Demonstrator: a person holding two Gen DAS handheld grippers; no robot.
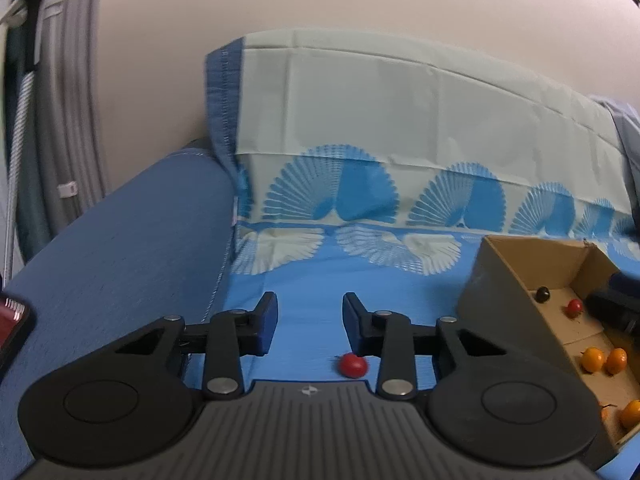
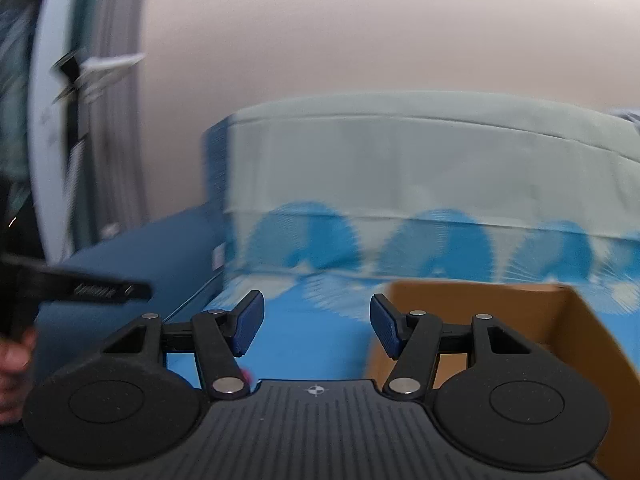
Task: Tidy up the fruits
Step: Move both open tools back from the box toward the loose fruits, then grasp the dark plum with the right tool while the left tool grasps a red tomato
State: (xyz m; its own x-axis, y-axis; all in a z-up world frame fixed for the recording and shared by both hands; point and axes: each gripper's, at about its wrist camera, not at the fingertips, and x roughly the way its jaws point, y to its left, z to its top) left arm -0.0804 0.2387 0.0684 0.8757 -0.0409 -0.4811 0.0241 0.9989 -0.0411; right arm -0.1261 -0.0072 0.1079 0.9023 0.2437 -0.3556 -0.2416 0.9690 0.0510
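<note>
My left gripper (image 1: 308, 320) is open and empty above the blue patterned sheet. A small red fruit (image 1: 353, 365) lies on the sheet just below its right finger, partly hidden by it. A cardboard box (image 1: 516, 280) stands to the right with dividers; it holds a dark fruit (image 1: 542, 294), a red fruit (image 1: 575, 306) and several orange fruits (image 1: 593, 359). My right gripper (image 2: 316, 326) is open and empty, its right finger over the box's left wall (image 2: 472, 300). The right wrist view is blurred. A sliver of red (image 2: 247, 375) shows behind its left linkage.
A blue sofa arm (image 1: 120, 260) runs along the left. A sheet-covered backrest (image 1: 400, 120) rises behind, against a pale wall. Grey pipes (image 1: 72, 100) stand at far left. The other gripper's dark body (image 1: 616, 312) reaches into the box. A hand holding a black handle (image 2: 72, 290) shows at left.
</note>
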